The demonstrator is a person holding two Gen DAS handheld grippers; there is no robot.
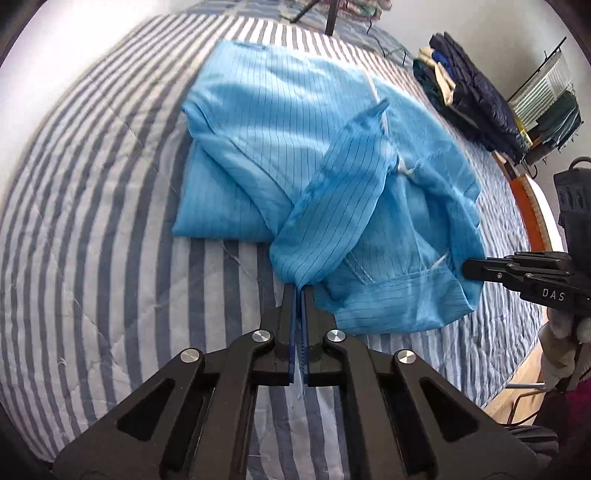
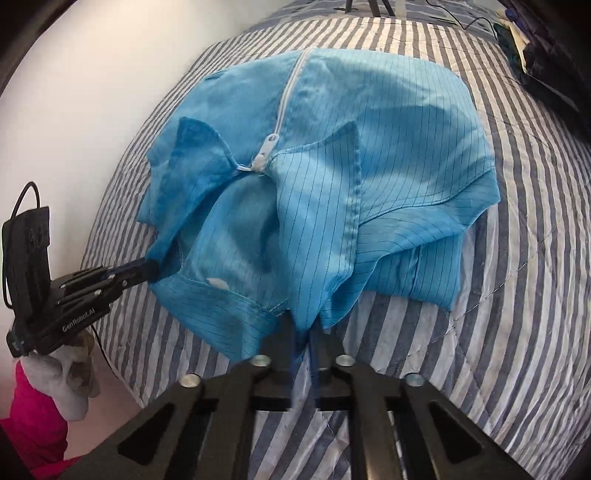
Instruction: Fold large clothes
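A light blue pinstriped garment with a white zipper lies partly folded on a striped bed. My left gripper is shut on the garment's near collar edge, lifting it a little. My right gripper comes in from the right and is shut on the other side of the collar. In the right wrist view the right gripper pinches a fold of the garment, and the left gripper holds the cloth at the left.
The blue-and-white striped bedspread covers the bed. A pile of dark folded clothes lies at the far right edge, by a wire rack. Tripod legs stand at the far end. A white wall runs along the left.
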